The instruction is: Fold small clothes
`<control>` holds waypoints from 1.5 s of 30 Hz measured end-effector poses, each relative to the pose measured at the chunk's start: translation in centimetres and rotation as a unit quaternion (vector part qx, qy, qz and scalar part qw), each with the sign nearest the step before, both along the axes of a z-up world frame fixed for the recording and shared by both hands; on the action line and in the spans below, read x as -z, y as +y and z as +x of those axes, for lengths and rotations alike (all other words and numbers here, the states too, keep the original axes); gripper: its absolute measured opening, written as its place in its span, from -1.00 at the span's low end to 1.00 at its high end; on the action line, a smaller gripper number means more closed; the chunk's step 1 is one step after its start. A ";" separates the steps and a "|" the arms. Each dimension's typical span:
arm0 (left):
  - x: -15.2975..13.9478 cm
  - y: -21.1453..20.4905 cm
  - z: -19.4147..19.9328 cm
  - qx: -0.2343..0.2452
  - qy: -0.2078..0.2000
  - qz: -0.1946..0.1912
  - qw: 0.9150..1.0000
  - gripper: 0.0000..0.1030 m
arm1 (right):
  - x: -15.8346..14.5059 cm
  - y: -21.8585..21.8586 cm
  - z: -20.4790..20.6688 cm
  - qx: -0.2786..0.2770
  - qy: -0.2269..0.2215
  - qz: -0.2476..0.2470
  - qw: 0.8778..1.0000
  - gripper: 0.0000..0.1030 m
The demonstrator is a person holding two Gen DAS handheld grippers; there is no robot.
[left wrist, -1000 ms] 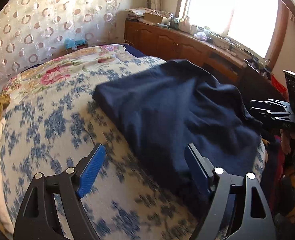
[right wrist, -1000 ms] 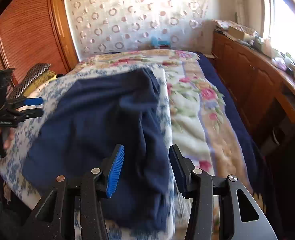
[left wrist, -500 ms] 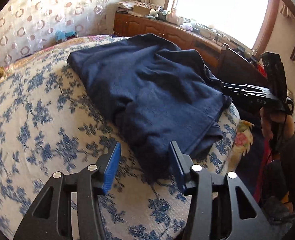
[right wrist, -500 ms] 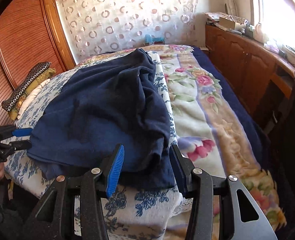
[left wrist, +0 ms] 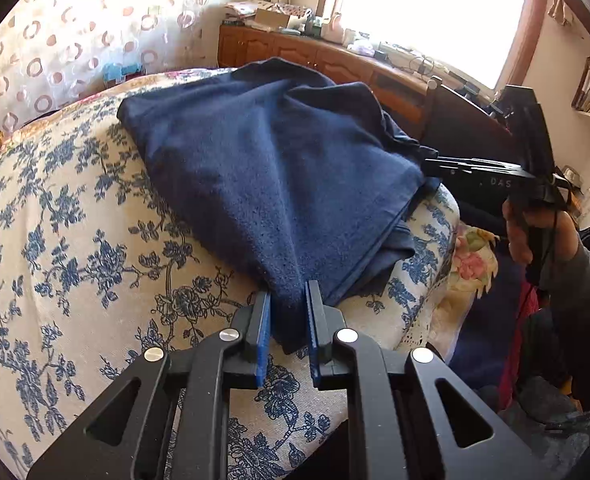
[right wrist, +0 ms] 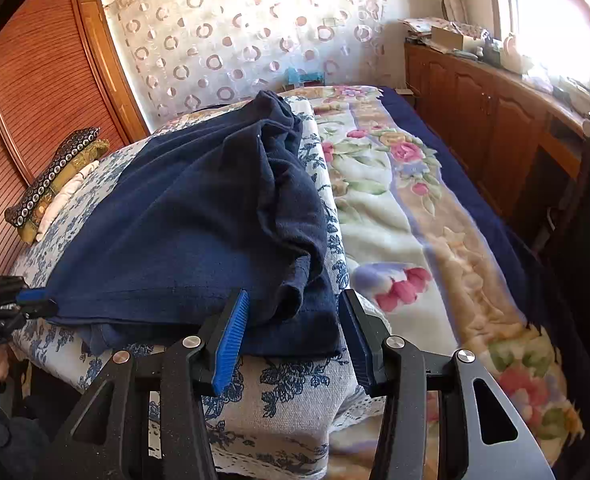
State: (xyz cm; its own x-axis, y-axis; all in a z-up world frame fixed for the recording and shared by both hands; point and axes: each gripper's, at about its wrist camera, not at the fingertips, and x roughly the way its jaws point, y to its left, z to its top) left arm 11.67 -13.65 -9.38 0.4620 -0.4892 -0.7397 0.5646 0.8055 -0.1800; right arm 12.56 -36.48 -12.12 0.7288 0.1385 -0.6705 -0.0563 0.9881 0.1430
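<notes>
Left gripper [left wrist: 288,307] just closing, pinching navy garment [left wrist: 279,168] corner; right gripper [right wrist: 293,322] half-open, straddling hem.

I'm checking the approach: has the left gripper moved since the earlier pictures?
Yes. The left gripper has moved across the floral bedspread to the navy garment; its jaws have just been closing on the near corner.

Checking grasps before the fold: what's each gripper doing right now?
Left gripper: just closed on the navy garment corner.
Right gripper: open, the garment's other corner between its fingers.
</notes>
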 end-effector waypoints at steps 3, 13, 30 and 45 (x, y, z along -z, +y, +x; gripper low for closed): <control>-0.4 0.1 0.1 0.001 -0.002 -0.009 1.000 -0.68 | -0.1 0.1 -0.3 0.002 -0.001 0.006 1.000 -0.05; -6.7 -0.2 1.5 0.009 -0.046 -0.069 0.996 -0.70 | -3.4 4.6 -2.6 -0.058 -0.054 -0.016 0.997 0.19; -11.0 -1.7 6.9 -0.004 -0.067 -0.101 0.993 -0.70 | -0.7 8.0 0.6 -0.134 -0.016 -0.133 0.982 0.38; -11.5 3.4 10.5 -0.065 -0.071 -0.136 0.986 -0.71 | -6.6 7.3 6.8 -0.127 -0.094 -0.177 0.971 -0.83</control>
State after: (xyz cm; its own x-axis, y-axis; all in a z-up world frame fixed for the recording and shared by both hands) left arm 22.18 -10.25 2.07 0.6233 -0.5908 -0.5123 0.4955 0.8052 -0.3257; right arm 19.38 -29.22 -5.48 0.8154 0.1144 -0.5675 -0.2970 0.9241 -0.2404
